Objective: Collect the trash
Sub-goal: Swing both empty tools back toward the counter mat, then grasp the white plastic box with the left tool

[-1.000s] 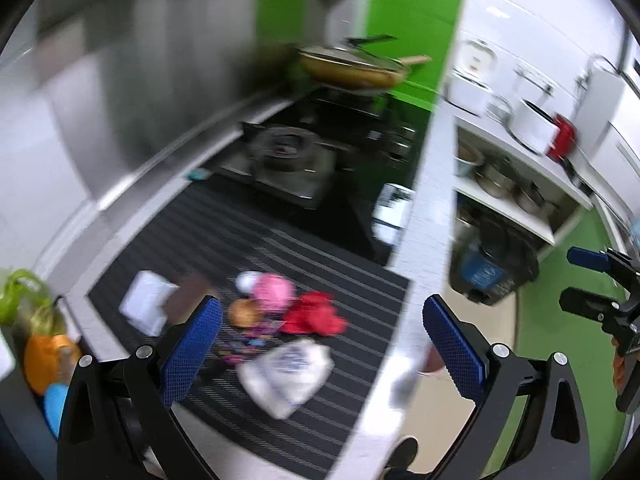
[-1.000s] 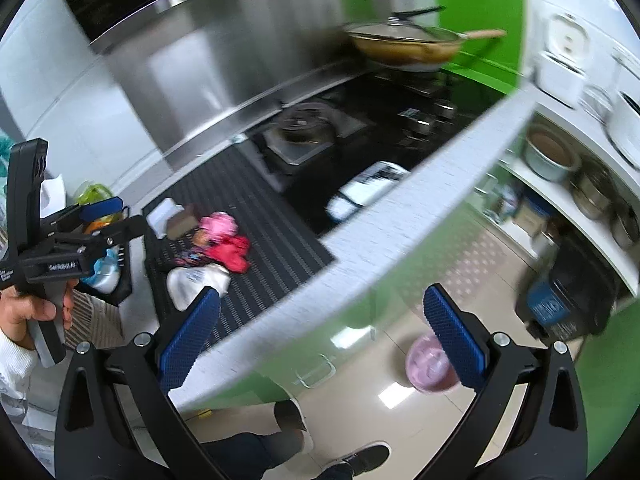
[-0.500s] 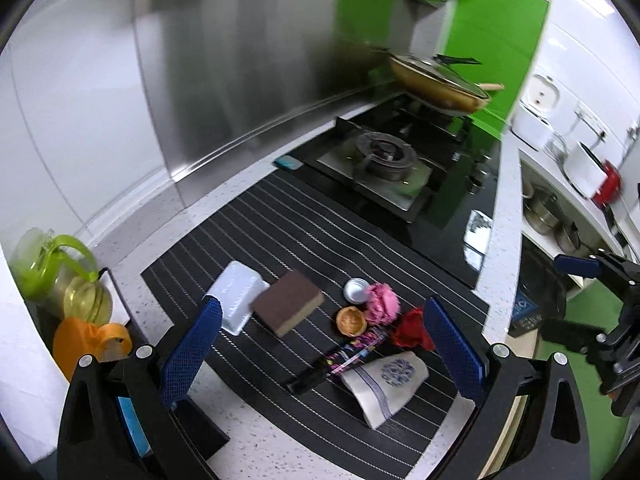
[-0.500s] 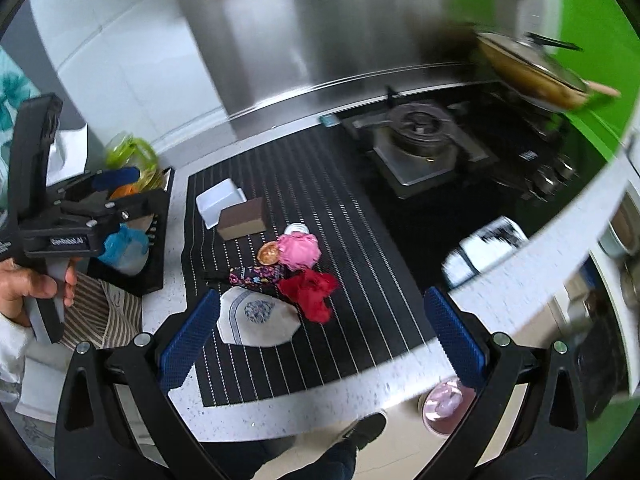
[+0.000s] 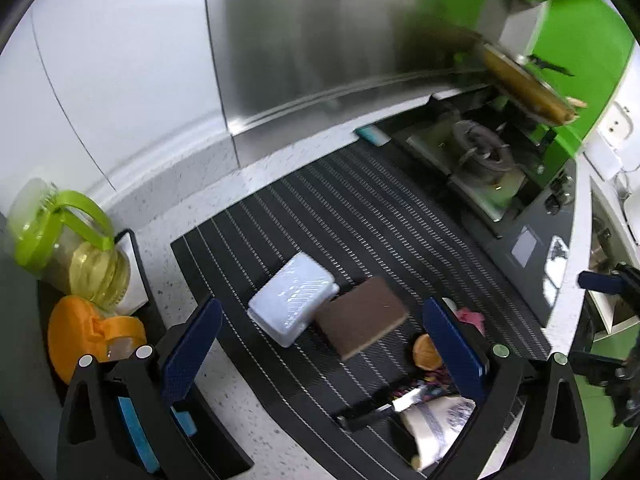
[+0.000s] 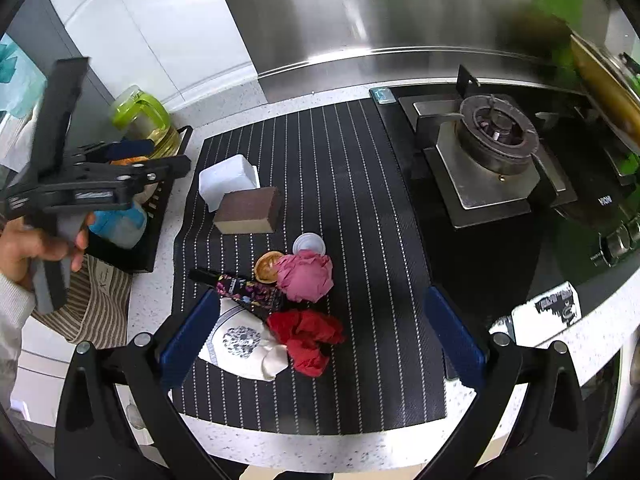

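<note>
- Left gripper (image 5: 320,340) jaws wide, nothing between the pads; hovering over the near-left part of the striped mat (image 5: 360,232).
- Right gripper (image 6: 320,332) jaws wide too, nothing held; hovering over the mat's near edge, trash pile between the blue pads in view.
- Trash cluster on the near half of the mat: pink crumpled paper (image 6: 306,276), red crumpled wrapper (image 6: 308,338) just in front of it, white printed pouch (image 6: 244,344) touching the red one on the left, dark floral wrapper (image 6: 244,290) along the pouch's far edge, orange cap (image 6: 267,267) and white lid (image 6: 309,245) beside the pink paper.
- Brown sponge (image 6: 249,210) and white box (image 6: 228,178) touching, on the mat's left side, apart from the trash.
- Right wrist view only: whole pile unobstructed; left gripper body and hand (image 6: 28,244) at the mat's left; striped cloth (image 6: 96,304) off the mat's left edge; "VIOMI"-like lettering (image 6: 606,200) on the hob right of the mat, only partly readable; black-and-white label (image 6: 554,306) on the counter edge, text illegible.
- Left wrist view only: orange jug (image 5: 86,338) in the black rack (image 5: 140,264) left of the mat; pile mostly hidden behind the right finger; right gripper tip (image 5: 600,282) at far right.
- Both views: green-handled oil bottle (image 5: 60,240) left of the mat, gas burner (image 6: 496,128) right of it, blurred pan (image 5: 524,80) beyond.
</note>
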A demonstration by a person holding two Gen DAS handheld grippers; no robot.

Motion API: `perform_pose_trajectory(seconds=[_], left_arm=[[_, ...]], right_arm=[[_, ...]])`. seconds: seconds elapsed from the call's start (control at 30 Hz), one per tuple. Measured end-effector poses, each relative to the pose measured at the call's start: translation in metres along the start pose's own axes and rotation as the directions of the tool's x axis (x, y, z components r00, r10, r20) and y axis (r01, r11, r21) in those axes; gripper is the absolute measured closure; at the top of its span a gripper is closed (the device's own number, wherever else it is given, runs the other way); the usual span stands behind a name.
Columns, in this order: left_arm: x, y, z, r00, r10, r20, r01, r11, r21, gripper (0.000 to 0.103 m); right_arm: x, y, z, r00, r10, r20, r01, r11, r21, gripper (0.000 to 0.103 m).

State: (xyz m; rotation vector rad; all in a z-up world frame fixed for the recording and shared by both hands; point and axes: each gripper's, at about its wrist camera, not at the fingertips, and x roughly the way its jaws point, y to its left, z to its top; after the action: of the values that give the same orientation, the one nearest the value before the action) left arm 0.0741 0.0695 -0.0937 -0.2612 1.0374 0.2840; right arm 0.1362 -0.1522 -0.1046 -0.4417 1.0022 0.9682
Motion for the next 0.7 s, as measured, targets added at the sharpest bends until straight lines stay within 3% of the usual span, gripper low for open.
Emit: perform_pose_trajectory(seconds=[0.3, 0.7], left_arm=[[0.05, 0.02, 0.01, 0.991, 0.004, -0.135, 0.006, 0.998, 0.067, 0.006], [0.083, 0.031, 0.014, 0.969, 0.022, -0.246, 0.021, 0.985, 0.172, 0.007]], right_arm=[[0.015, -0.013, 0.009, 0.999, 0.016, -0.028, -0.015, 1.0, 0.019, 0.003], [0.028, -0.018, 0.008, 0.999, 0.03, -0.043, -0.028, 0.998, 0.057, 0.003]])
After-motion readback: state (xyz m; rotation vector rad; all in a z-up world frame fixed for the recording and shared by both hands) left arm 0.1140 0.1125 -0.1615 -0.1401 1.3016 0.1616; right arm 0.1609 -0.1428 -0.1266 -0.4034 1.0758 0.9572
